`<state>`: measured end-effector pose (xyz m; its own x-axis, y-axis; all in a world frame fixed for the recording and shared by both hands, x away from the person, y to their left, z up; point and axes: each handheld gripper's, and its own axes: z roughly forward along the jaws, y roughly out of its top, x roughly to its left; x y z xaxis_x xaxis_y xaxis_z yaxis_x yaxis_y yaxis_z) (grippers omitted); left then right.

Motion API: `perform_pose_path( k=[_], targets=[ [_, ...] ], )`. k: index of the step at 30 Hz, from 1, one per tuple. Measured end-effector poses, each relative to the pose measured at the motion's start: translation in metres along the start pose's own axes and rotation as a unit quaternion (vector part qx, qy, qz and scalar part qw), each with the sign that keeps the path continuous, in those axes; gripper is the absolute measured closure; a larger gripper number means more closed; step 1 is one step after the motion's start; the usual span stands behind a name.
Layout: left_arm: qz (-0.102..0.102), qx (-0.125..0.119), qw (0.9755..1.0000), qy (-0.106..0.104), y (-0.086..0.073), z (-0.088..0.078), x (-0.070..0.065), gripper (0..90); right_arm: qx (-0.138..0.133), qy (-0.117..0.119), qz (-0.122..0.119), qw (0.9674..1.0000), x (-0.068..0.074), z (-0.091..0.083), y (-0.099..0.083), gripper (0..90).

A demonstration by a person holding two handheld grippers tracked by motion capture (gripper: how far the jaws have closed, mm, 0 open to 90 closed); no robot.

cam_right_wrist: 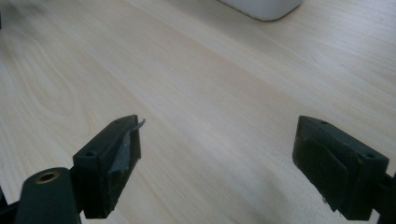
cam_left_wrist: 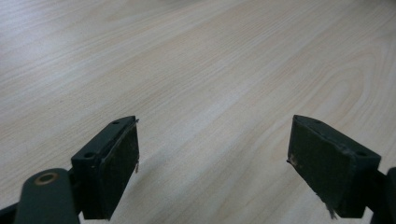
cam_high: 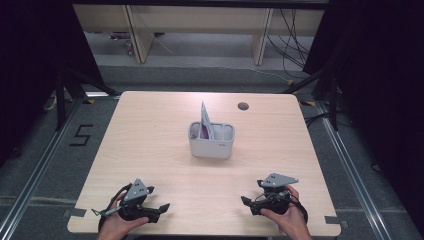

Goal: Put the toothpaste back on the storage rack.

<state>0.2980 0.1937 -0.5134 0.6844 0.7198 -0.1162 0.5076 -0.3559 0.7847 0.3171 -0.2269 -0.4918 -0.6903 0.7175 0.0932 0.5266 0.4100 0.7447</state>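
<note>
High view shows the left gripper [cam_high: 159, 207] and right gripper [cam_high: 246, 202] low at the table's [cam_high: 150, 145] near edge, jaws spread wide on nothing. Well beyond them, mid-table, stands the white caddy [cam_high: 211, 141], with a packet [cam_high: 205, 121] upright in its left compartment.

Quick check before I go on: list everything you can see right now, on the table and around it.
table: one, light wood, centre.
caddy: one, white-grey, compartments, mid-table.
packet: one, white and pink, upright in the caddy's left part.
grommet hole: one, dark, far edge of table.
floor mark "5": one, black, left of table.
cables: several, black, floor far right.
left gripper: one, black, near edge, open, holding nothing.
right gripper: one, black, near edge, open, holding nothing.
hands: two, holding the grippers.
</note>
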Motion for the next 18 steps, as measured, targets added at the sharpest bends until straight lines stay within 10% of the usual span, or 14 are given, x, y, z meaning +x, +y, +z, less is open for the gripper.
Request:
perform_pose_path(
  k=[18],
  targets=[
    [0.007, 0.005, 1.0000, -0.001, -0.0001, 0.0017, -0.0009, 15.7, 0.023, 0.003, -0.016, 0.9996, 0.0005, -0.0023, -0.0099, 16.5]
  ],
)
